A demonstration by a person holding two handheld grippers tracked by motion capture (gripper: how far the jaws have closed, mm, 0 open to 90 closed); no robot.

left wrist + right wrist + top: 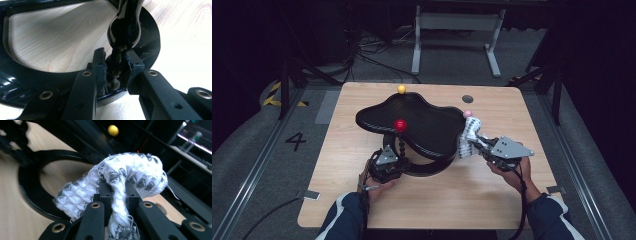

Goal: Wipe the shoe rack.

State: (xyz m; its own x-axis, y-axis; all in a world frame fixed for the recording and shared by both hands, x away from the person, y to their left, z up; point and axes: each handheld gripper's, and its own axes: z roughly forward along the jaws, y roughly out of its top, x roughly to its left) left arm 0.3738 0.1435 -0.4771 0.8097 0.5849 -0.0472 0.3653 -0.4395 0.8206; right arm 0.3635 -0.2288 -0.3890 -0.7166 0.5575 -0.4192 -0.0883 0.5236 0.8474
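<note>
Left gripper (115, 70) pinches, seemingly, the black stand's beaded post (115, 75); right gripper (117, 192) clamps white cloth (117, 175).

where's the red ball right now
In the high view the red ball sits on the black tray, toward its front left edge, just beyond the left tongs.

Left tongs (393, 152) clamp black stand (412, 125); right tongs (476, 145) pinch white cloth (468, 136).

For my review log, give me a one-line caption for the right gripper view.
Right gripper shut on a bunched white patterned cloth, held beside the black stand's ring base, a yellow ball behind.
</note>
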